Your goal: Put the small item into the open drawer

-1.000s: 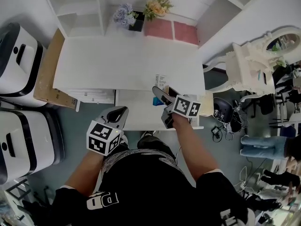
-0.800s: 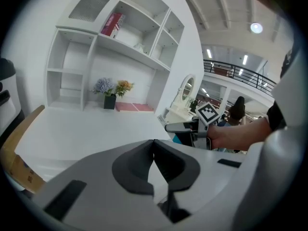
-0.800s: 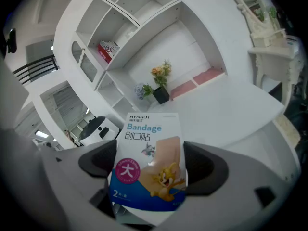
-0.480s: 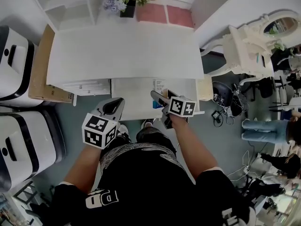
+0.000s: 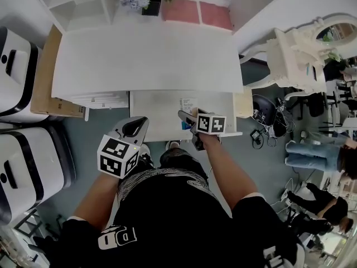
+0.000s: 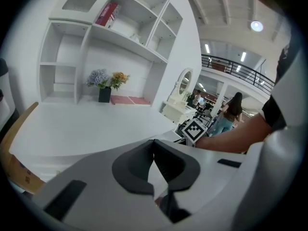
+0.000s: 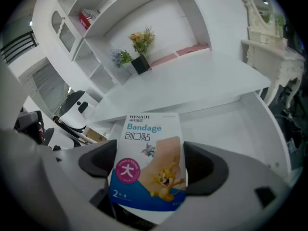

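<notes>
The person stands at the front of a white desk [image 5: 145, 60] with an open drawer [image 5: 156, 113] pulled out toward them from under the desktop. The right gripper [image 5: 188, 121] reaches over the drawer's front right part, its marker cube turned up toward the head view. In the right gripper view the right gripper's jaws press in on either side of a flat bandage packet [image 7: 147, 148] and grip it firmly. The packet is white at the top with blue lettering, has a blue band along the bottom, a pink round label and a cartoon mouse, and its printed face is turned to the camera. Its free end sticks out beyond the jaws, over the pale drawer floor. From the head view the same packet shows as a white-and-blue slip just ahead of the jaws, inside the drawer's outline. Whether it touches the drawer floor I cannot tell.

The left gripper [image 5: 136, 126] hangs lower and to the left, outside the drawer near its front left corner. Its jaws are pressed together at the tips, with nothing between them — the left gripper view looks past them across the bare desktop.

At the back of the desk sits a black pot of flowers [image 7: 139, 57] — purple and orange — under white shelves [image 6: 120, 32]. A white vanity with an oval mirror [image 5: 301, 60] stands to the right.
</notes>
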Demonstrator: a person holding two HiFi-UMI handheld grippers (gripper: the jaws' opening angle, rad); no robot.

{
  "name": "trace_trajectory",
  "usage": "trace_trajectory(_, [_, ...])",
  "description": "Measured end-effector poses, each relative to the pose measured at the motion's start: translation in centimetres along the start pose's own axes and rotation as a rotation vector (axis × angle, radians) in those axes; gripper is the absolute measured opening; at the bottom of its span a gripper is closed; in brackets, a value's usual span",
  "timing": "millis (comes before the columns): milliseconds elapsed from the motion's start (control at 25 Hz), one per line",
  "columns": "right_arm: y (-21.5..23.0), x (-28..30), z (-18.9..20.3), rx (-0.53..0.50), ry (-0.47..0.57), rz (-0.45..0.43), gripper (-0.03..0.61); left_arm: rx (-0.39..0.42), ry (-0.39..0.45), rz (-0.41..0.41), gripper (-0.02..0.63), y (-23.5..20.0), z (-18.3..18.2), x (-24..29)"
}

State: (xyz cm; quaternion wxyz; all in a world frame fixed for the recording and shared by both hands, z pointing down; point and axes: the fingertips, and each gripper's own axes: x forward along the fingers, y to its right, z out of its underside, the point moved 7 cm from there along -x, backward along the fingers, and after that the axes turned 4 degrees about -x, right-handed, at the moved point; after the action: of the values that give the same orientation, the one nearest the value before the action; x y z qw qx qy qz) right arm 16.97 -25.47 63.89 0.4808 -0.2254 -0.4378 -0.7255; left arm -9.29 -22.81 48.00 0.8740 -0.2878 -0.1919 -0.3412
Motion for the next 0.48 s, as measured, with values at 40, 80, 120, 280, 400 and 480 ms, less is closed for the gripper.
trace_trajectory(40, [0.3, 0.4, 0.1, -0.005, -0.016, 0.004, 0.429, -0.003, 0.000, -0.003, 0.014, -0.1, -0.1, 0.1])
trace_trajectory(80, [0.5, 0.7, 0.1, -0.011, -0.032, 0.007, 0.429, -0.006, 0.001, -0.007, 0.014, -0.1, -0.1, 0.2])
trace_trajectory(120, [0.7, 1.1, 0.2, -0.017, -0.047, 0.010, 0.430, -0.012, 0.003, -0.011, 0.014, -0.2, -0.2, 0.3])
trace_trajectory(280, [1.4, 2.7, 0.1, -0.060, -0.114, 0.024, 0.428, -0.044, 0.006, -0.027, 0.014, -0.7, -0.2, 0.7])
trace_trajectory(400, [1.9, 4.3, 0.0, -0.150, -0.178, 0.035, 0.428, -0.064, -0.001, -0.040, 0.014, -0.9, 0.1, 1.2])
trace_trajectory(480, [2.2, 5.3, 0.3, -0.229, -0.233, 0.041, 0.428, -0.078, -0.008, -0.049, 0.014, -0.9, 0.3, 1.5])
